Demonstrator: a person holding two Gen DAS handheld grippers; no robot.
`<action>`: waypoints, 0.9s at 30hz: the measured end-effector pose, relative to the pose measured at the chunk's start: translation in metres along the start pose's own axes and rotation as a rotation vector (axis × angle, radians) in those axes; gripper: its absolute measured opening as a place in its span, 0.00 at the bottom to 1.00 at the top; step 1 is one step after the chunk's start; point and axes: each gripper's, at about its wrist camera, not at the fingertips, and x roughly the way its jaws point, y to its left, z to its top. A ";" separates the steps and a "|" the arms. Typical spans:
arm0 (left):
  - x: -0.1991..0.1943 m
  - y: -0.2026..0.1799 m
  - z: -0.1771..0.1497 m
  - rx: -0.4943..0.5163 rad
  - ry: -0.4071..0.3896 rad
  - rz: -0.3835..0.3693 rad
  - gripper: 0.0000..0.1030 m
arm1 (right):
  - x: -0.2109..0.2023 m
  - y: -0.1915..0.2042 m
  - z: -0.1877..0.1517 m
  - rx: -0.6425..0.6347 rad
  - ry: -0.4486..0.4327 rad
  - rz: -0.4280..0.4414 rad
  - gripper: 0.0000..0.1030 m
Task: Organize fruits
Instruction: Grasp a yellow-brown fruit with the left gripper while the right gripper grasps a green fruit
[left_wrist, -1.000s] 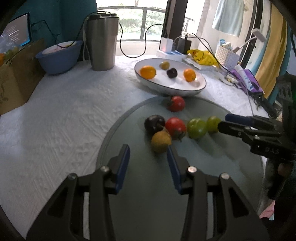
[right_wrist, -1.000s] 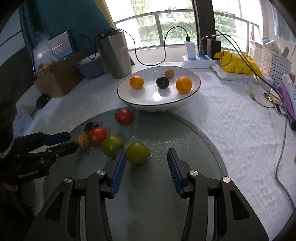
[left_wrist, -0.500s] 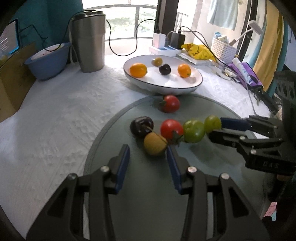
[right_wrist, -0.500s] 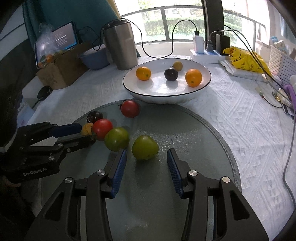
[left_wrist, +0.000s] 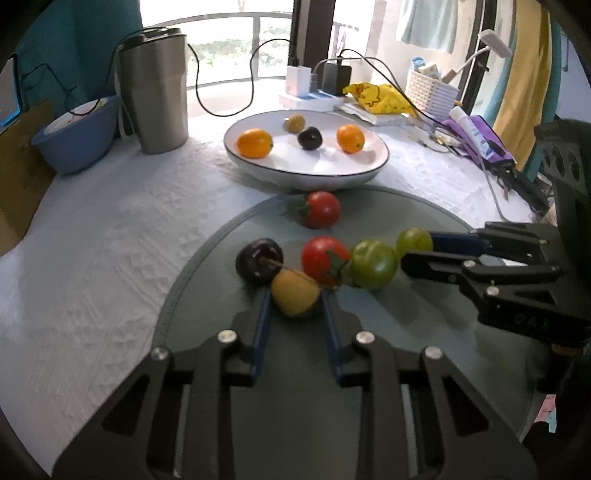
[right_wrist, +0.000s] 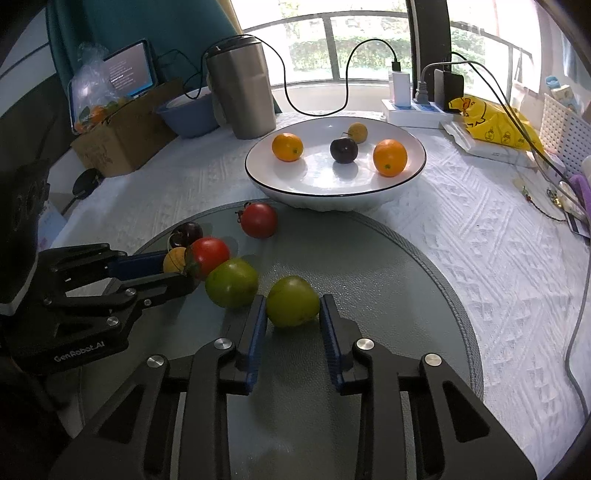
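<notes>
Clamping down on two fruits at once: the left tongs (left_wrist: 295, 301) have their blue pads pressed on either side of the yellow fruit (left_wrist: 295, 297), and the right tongs (right_wrist: 291, 314) are pinched narrow on the near green fruit (right_wrist: 292, 301). Both pairs angle down at the glass mat (right_wrist: 388, 266), which makes sense for low, round things that would roll away if nudged from one side only; squeezing from both flanks traps them.

Up at twelve o'clock from the mat sits the white bowl (right_wrist: 406, 177), already carrying two oranges, a dark plum (right_wrist: 343, 149) and a small yellowish fruit (right_wrist: 357, 132). That looks like the collecting point, so I'd judge these two grips as the start of a double carry toward it.

Loose on the mat are a red tomato (right_wrist: 258, 220) just below the bowl's rim, a second red tomato (right_wrist: 209, 255), a larger green fruit (right_wrist: 231, 282) at nine o'clock of the held green one, and a dark fruit (left_wrist: 259, 260) with a stem at ten o'clock of the held yellow one. The cluster is tight: the yellow fruit touches the second tomato, so lifting it may set neighbours rolling.

The held yellow fruit is dull, matte, slightly oval. The held green one is smooth and glossy, paler toward its base.

The bench (left_wrist: 110, 240) under a white textured cloth carries it all.
</notes>
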 end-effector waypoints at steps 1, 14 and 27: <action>-0.001 -0.001 0.000 0.002 -0.001 -0.002 0.27 | 0.000 0.000 0.000 -0.001 0.000 0.000 0.29; -0.024 -0.001 -0.014 -0.012 -0.009 -0.011 0.27 | -0.017 0.009 -0.005 -0.015 -0.024 -0.007 0.29; -0.059 -0.004 -0.021 -0.013 -0.062 0.004 0.27 | -0.044 0.015 -0.007 -0.029 -0.075 -0.017 0.29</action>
